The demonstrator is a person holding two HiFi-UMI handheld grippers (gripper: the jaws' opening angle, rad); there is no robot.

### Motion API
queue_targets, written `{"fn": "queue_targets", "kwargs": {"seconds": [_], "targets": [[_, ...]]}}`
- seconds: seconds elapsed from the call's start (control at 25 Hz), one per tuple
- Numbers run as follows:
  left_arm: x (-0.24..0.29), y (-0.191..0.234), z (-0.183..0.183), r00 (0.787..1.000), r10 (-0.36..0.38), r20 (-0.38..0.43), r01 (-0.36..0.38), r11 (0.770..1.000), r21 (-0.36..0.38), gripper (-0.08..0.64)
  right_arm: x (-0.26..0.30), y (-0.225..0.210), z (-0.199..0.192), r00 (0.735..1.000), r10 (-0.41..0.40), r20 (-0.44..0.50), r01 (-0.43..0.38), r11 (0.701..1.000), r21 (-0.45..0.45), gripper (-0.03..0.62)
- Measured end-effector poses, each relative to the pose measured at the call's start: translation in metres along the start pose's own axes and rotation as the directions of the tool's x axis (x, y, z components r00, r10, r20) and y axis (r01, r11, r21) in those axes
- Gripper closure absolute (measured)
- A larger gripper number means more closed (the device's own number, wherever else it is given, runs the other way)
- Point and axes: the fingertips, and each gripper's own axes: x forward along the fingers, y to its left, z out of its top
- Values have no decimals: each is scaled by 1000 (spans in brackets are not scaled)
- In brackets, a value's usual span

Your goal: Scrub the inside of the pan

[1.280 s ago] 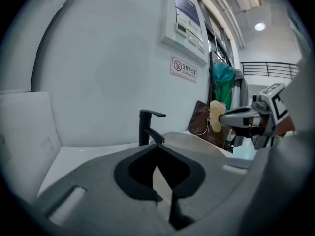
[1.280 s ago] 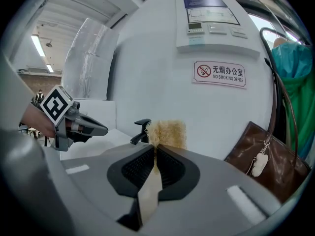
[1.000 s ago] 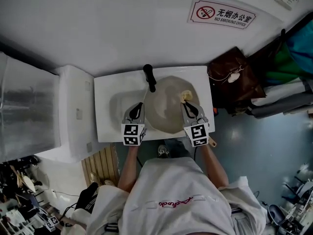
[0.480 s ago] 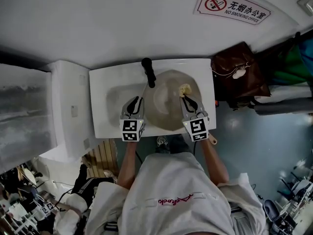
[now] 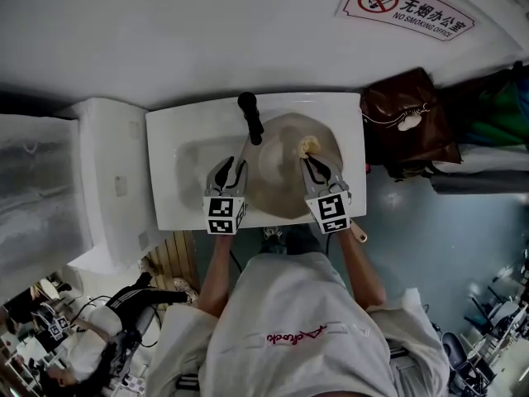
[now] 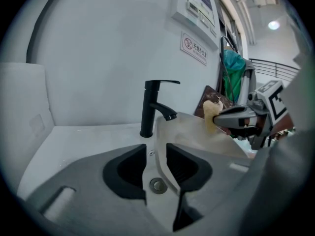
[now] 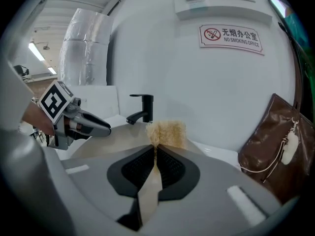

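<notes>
Left fingers point(image 6: 125, 171) just opening, pan rim point(image 6: 170, 132) between, right fingers point(image 7: 173, 168) pinching scrubber point(image 7: 168, 132)

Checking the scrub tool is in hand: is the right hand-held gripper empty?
No, the right hand-held gripper is shut on a yellowish scrubber.

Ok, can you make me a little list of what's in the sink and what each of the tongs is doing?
place: white sink with a black tap
in the sink: pan
left tongs: open, have just been opening; the pan's rim stands between them, not squeezed
right tongs: shut on a yellowish scrubber, up by the pan's far edge
beside the sink: brown bag
on the wall: no-smoking sign
</notes>
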Motion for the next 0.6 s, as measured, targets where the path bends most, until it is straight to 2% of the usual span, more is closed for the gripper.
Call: {"fn": "queue_targets", "kwargs": {"seconds": [0.24,0.48,0.6], "targets": [[3,1,-5,1000,14,-13,-14,1000,-10,436,4,1,-3,1000,8,-10,-8,1000,2,568],[3,-1,-8,1000,19,-24,-19,1000,-1,510,7,1,-4,1000,13,-15,-13,1000,-1,568],[3,-1,-8,999,22,-23,-22,1000,-9,522,6,2,2,1000,14,-10,-14,1000,-19,568]]}}
